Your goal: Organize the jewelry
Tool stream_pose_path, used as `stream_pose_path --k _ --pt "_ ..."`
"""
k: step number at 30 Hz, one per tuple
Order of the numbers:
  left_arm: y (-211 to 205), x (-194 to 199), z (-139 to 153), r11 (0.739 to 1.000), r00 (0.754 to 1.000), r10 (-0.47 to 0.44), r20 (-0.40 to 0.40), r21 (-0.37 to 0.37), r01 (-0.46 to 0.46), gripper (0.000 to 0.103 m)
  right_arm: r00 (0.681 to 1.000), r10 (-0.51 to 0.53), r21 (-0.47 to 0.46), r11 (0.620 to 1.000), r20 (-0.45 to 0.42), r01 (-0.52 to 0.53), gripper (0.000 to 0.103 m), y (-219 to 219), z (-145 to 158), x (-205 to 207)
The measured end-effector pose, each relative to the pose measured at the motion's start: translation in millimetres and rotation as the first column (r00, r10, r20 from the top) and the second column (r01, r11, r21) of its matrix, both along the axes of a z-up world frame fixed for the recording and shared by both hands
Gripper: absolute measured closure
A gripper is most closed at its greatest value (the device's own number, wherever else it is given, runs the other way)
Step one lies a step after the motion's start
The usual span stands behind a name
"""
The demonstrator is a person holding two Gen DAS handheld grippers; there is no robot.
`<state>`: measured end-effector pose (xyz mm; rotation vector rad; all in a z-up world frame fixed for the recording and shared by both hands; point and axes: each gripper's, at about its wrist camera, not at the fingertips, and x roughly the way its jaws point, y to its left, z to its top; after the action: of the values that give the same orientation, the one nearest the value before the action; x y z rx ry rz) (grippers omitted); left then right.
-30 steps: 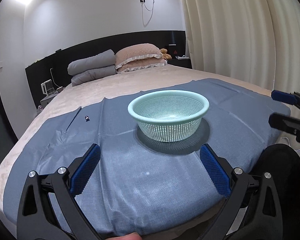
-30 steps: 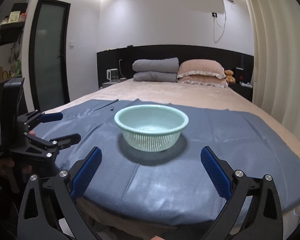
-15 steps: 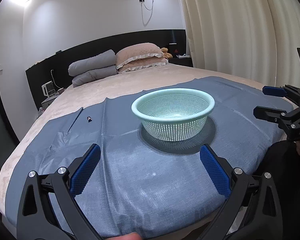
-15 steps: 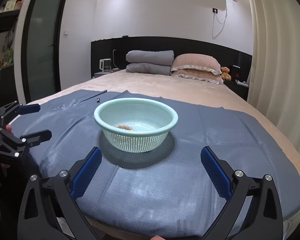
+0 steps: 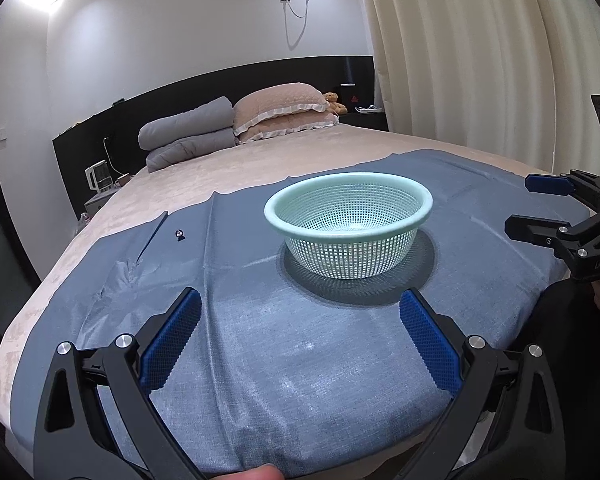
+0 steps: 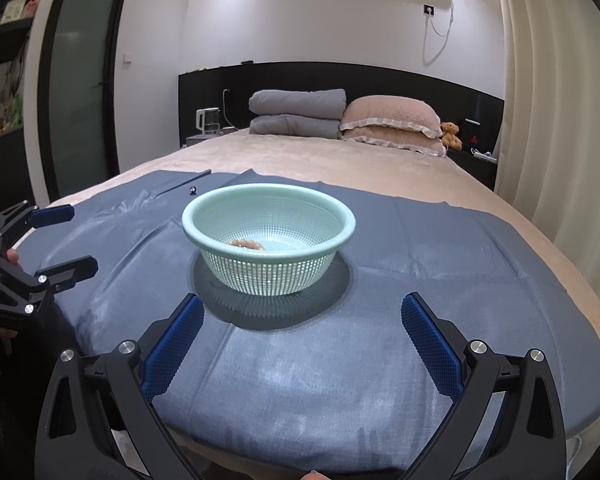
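A mint-green mesh basket [image 5: 348, 204] stands on a blue cloth [image 5: 260, 340] at the foot of a bed; in the right wrist view the basket [image 6: 268, 220] holds a small pinkish piece of jewelry [image 6: 247, 244]. A small dark ring [image 5: 179, 234] lies on the cloth left of the basket, next to a thin dark stick [image 5: 153, 236]; both show small in the right wrist view, ring [image 6: 193, 189]. My left gripper [image 5: 298, 340] is open and empty, near the basket's front. My right gripper [image 6: 300, 344] is open and empty, also before the basket.
The beige bed [image 5: 240, 168] runs back to grey and pink pillows [image 5: 236, 120] and a black headboard. Curtains [image 5: 480, 60] hang at the right. A nightstand with a kettle [image 5: 98, 178] is at the far left. A dark door [image 6: 80, 92] stands left.
Both grippers have risen and drawn a little closer to the basket, so the jewelry inside it now shows in the right wrist view. Both stay open.
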<state>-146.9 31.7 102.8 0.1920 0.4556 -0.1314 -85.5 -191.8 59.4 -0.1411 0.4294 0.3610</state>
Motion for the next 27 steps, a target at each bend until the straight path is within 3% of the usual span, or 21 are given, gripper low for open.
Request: stream_pose_path --k 9,18,27 --pt "1.6 4.8 -3.4 1.0 1.0 0.002 -0.019 -0.001 -0.002 0.006 1.0 -0.002 0.011 1.0 -0.013 0.002 0.008 -1.8 -0.1 2.7" --pt "-7.7 -0.8 -3.8 0.999 1.0 -0.007 0.012 0.042 0.007 0.006 1.0 -0.003 0.012 1.0 -0.016 0.003 0.008 -1.6 -0.2 2.9" --pt "-3.7 -0.1 -3.8 1.0 1.0 -0.002 0.005 0.017 0.001 0.006 1.0 -0.002 0.012 1.0 -0.018 0.003 0.008 -1.0 -0.8 3.0"
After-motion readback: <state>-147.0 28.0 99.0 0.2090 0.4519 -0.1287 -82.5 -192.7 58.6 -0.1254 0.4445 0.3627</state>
